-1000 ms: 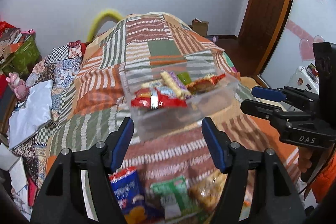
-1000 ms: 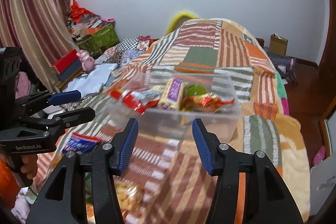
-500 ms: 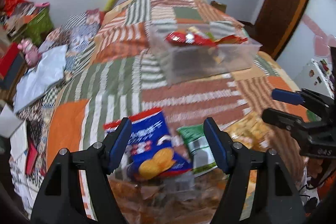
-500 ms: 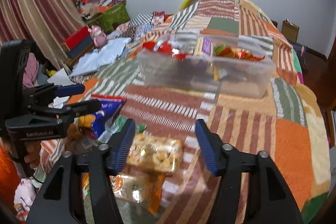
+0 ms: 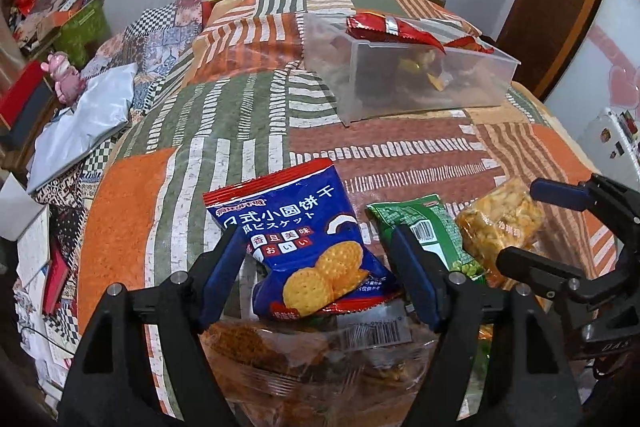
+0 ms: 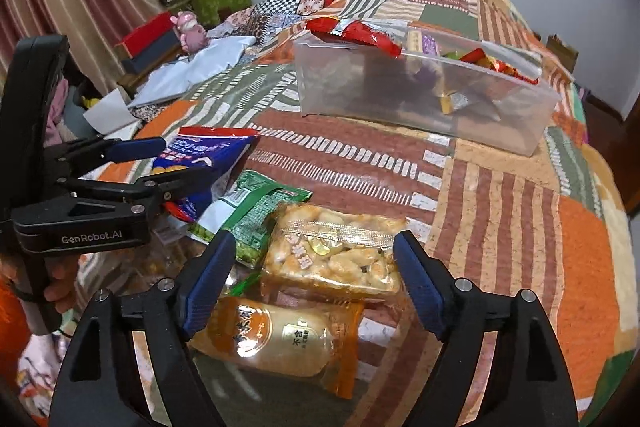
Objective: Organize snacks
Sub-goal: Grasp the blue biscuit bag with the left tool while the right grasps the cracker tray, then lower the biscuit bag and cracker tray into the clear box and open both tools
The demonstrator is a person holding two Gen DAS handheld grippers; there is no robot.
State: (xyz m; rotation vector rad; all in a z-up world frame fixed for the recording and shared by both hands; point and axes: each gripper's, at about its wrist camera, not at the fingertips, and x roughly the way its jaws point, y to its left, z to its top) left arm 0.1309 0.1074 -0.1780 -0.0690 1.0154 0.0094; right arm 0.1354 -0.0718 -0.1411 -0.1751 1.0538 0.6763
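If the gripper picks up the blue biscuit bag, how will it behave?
The blue biscuit bag looks puffy and thin-skinned, so probably light and floppy. Its glossy film may slip between the pads. The round biscuits pictured on it could crack under a hard squeeze.

Glossy foil biscuit packet (image 5: 304,239), translucent plastic box (image 6: 424,95), woven cloth bedspread (image 6: 500,195)

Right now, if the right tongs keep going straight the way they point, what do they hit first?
Most likely the clear pack of puffed rice snacks, lying between the open right tongs; exact depth is hard to judge.
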